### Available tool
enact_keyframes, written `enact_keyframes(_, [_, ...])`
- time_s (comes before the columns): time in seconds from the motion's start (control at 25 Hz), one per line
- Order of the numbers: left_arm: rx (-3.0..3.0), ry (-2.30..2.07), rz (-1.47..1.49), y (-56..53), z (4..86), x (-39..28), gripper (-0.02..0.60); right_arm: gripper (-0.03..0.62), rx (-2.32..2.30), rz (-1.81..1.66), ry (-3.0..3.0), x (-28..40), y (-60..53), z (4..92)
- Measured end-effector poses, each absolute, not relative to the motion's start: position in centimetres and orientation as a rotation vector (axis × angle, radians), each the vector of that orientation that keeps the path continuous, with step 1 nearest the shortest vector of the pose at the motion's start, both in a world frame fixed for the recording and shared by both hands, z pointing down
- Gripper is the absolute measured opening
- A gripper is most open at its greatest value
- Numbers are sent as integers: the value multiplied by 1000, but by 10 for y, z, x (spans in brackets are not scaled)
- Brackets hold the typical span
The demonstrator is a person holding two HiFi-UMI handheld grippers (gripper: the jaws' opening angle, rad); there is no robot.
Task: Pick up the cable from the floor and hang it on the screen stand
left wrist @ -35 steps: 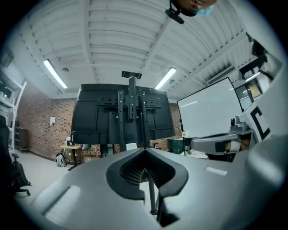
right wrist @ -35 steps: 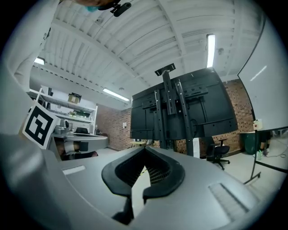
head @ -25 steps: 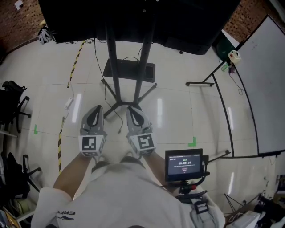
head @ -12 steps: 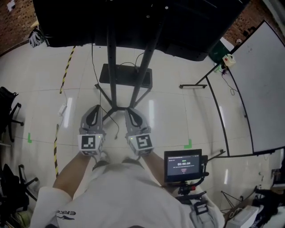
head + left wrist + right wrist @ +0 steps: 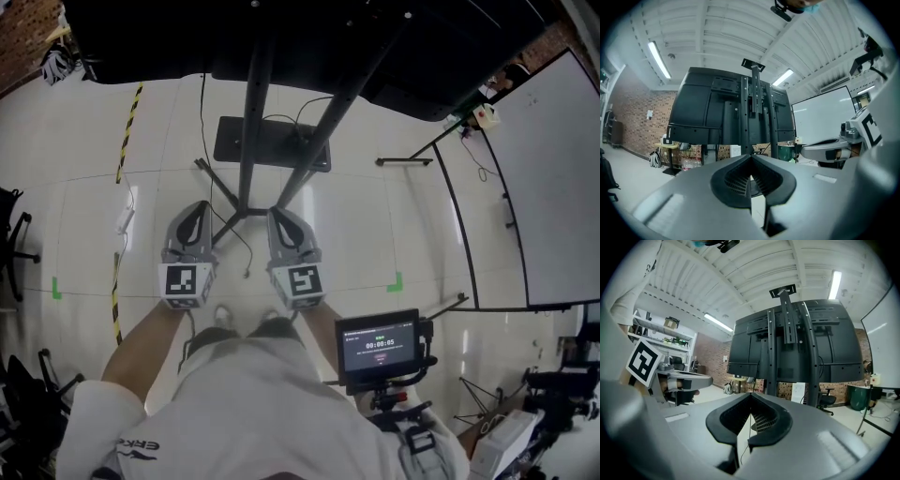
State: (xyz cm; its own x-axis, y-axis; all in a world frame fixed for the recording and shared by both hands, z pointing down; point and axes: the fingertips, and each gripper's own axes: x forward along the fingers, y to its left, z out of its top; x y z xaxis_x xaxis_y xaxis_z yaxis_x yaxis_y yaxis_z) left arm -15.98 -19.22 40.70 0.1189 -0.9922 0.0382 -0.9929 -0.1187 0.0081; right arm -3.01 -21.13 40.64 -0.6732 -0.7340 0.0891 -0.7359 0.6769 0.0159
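Observation:
A thin black cable [image 5: 234, 242] runs over the pale floor from the stand's foot to a loose end [image 5: 247, 275] between my two grippers. The screen stand [image 5: 251, 122] has two black poles, splayed legs and a dark base plate [image 5: 272, 142]; the big black screen [image 5: 736, 108] fills both gripper views. My left gripper [image 5: 196, 210] and right gripper [image 5: 279, 216] are held side by side above the floor, pointing at the stand. Both are shut with nothing between the jaws. In the right gripper view the cable [image 5: 750, 430] shows as a thin line below the shut jaws [image 5: 751, 397].
A yellow-black striped line [image 5: 127, 112] and a white power strip [image 5: 123, 217] lie on the floor at left. A whiteboard [image 5: 553, 187] on a wheeled frame stands at right. A small monitor [image 5: 380, 345] sits near my right hip. Green tape marks [image 5: 398, 281] are on the floor.
The head view has shifted toward the stand, which now looms larger. Both grippers stay shut, side by side, at about the same place in view.

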Motion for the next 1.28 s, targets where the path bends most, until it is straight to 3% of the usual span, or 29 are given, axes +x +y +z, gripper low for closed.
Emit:
enact_keyframes(0.6, [2187,-2038,170,-239,502,-169,2,14,1113,116,-2701,-37,-262,501])
enact_keyframes(1.28, [2086,-1976,325,-270,811,-197,2,14,1047,241,-2633,-41,-294,807])
